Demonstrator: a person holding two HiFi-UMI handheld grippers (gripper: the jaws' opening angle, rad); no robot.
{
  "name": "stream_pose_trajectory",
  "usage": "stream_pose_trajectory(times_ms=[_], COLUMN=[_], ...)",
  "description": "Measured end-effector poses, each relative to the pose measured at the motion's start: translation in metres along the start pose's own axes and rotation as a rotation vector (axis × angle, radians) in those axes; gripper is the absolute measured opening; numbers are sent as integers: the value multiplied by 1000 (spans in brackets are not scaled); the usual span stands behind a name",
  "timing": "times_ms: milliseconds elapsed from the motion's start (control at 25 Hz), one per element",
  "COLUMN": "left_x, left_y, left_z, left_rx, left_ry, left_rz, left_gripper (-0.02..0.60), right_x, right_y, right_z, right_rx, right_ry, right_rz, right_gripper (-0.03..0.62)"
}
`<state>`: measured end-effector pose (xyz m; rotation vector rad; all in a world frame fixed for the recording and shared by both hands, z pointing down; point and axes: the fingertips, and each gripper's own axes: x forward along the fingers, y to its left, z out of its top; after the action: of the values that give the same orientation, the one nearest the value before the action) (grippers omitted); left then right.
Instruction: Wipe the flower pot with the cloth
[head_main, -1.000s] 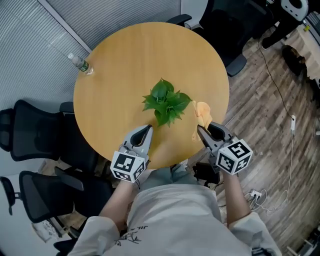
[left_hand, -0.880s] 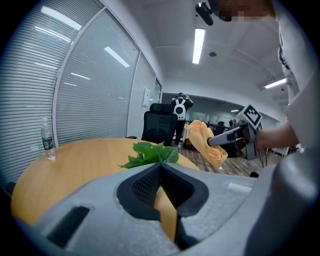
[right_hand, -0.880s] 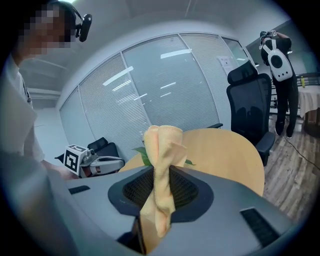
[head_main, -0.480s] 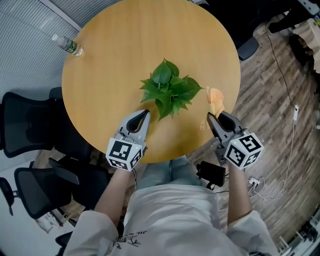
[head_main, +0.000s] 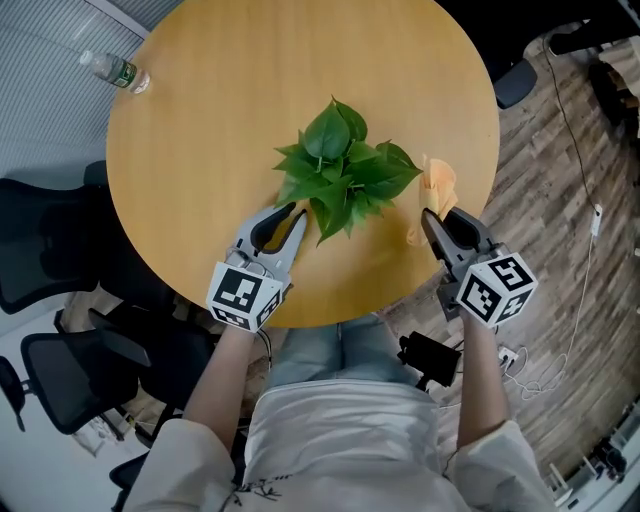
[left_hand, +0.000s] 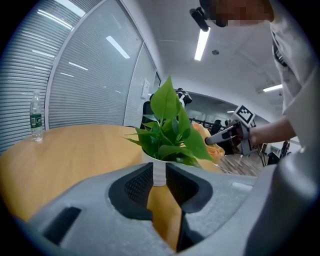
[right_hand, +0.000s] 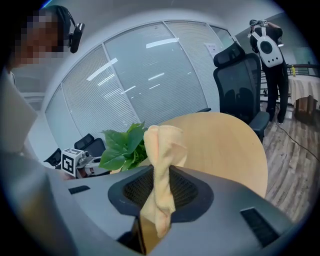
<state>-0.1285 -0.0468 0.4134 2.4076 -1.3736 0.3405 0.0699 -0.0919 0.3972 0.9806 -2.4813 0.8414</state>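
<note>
Head view first, far left: a plastic water bottle (head_main: 112, 72) stands upright near the edge of the round wooden surface (head_main: 220, 120), well apart from everything else. Black office chairs (head_main: 40, 240) crowd the floor beside that edge.

On to the left claw (head_main: 290, 214). It hangs over the near part of the surface, pointing at the leafy green plant (head_main: 345, 165), its tips just beside the lowest leaves. Its jaws have just been opening and now stand only a narrow slit apart. Left gripper view: through that slit shows a strip of the white flower pot (left_hand: 158, 171), standing upright on the surface under its leaves just ahead of the tips. The pads press on nothing.

Middle of the surface: the plant spreads so broadly that, from above, the leaves hide the pot completely.

Moving right: the pale orange cloth (head_main: 437, 185) sticks up just beside the plant's right-hand leaves. The right claw (head_main: 430, 215) has it pinched. Right gripper view: both pads are closed on the twisted middle of the cloth, a bunched top standing above the jaws and a tail hanging below them. The plant sits to the left in that view, the cloth near the leaves, though whether they touch I cannot tell.

Far right, wood plank floor (head_main: 560, 200) with a cable trailing across it.
</note>
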Motion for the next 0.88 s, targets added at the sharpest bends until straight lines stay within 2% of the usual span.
stream_pose_trajectory(times_ms=[160,280,480,600,760,880], left_x=[14,26,48,58,68,74], left_y=[0,-2,-5,-4,-4,-6], left_z=[-9,-14,-16,-12,-11,-11], left_rx=[2,43,83,99,133,152], left_ry=[-5,7,3,-17,-26,-33], left_rz=[-51,-97,-185,-218,-251,-274], left_gripper=[150,223,377,411,413,413], right_x=[14,24,39,46,55,65], right_y=[-10,-15,-28,-38,-49,-52], right_z=[-7,-9,-14,-13,-14,-15], right_rx=[-3,-7,-3,0,8,21], right_ry=[33,52,75,83,92,113], right_rz=[-2,4,-9,-25,-39,-18], right_gripper=[86,86,86,86,86,86])
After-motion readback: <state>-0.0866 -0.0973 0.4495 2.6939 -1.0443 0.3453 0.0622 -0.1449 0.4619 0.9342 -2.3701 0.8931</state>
